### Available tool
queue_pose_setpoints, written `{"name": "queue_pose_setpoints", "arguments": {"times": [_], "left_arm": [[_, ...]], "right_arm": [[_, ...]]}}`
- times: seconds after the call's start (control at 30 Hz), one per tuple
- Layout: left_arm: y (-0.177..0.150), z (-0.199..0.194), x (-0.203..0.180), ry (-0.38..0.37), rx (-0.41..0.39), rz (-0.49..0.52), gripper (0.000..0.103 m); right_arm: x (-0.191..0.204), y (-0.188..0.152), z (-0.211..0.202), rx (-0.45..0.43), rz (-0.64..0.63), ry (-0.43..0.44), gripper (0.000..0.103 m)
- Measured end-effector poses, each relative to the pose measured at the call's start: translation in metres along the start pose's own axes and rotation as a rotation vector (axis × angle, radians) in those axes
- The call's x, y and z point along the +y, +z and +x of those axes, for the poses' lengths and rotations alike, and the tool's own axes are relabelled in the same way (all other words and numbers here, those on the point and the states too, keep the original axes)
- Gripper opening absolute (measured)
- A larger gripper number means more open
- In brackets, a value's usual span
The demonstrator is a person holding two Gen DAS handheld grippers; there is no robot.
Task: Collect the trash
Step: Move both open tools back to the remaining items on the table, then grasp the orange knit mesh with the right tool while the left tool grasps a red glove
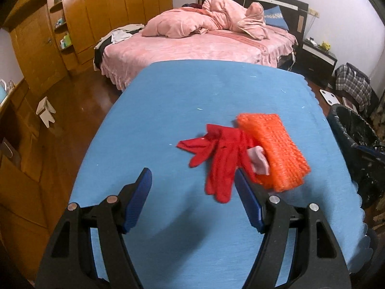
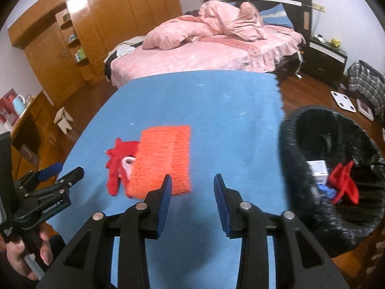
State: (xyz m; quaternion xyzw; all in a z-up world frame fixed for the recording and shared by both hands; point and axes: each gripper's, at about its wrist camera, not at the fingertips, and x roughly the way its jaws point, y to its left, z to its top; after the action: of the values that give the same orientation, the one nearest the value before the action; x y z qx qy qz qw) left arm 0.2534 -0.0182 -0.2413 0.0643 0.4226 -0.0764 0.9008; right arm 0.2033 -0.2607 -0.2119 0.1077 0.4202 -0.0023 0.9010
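Handling: I judge the limp red fabric glove (image 1: 220, 159) light and soft; I'd pinch its bunched cuff
Look: it lies flat beside the orange knitted cloth (image 1: 274, 151), a small pink scrap (image 1: 258, 160) between them
Place: on the blue-covered table (image 1: 168, 110), the black-lined trash bin (image 2: 296, 144) just off its edge
Tongs: my left gripper (image 1: 193, 193) gapes wide, my right gripper (image 2: 192, 192) narrower, both empty

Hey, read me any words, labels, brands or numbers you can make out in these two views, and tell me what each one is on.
"GenRobot.AI": white print on the black body of the left gripper, seen from the right wrist view.
White box in the black bin: print too blurred to read.
Nothing else is readable.
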Motion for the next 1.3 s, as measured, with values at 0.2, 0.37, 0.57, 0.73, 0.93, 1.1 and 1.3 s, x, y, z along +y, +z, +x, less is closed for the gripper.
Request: {"name": "queue_pose_setpoints", "arguments": {"times": [0.2,0.37,0.57,0.73,0.93,1.1,1.3], "left_arm": [[-0.004,0.008,0.013,-0.024,-0.001,-0.021,0.067],[-0.007,0.019,0.016,-0.044,0.003,-0.019,0.066],[-0.009,0.037,0.015,-0.066,0.018,-0.023,0.066],[-0.010,0.052,0.015,-0.070,0.040,-0.022,0.066],[-0.010,0.060,0.011,-0.084,0.056,-0.022,0.064],[-0.008,0.059,-0.002,-0.119,0.055,-0.018,0.064],[-0.009,0.069,-0.016,-0.135,0.077,0.002,0.065]], "right_arm": [[0.029,0.002,0.024,0.013,-0.023,0.020,0.036],[0.048,0.003,0.051,0.033,-0.045,0.030,0.035],[0.053,0.003,0.076,0.060,-0.048,0.028,0.035],[0.047,0.004,0.095,0.093,-0.047,0.037,0.021],[0.040,0.004,0.101,0.108,-0.041,0.056,0.000],[0.030,0.009,0.091,0.079,-0.009,0.060,0.000],[0.031,0.010,0.092,0.097,-0.033,0.055,0.012]]}}
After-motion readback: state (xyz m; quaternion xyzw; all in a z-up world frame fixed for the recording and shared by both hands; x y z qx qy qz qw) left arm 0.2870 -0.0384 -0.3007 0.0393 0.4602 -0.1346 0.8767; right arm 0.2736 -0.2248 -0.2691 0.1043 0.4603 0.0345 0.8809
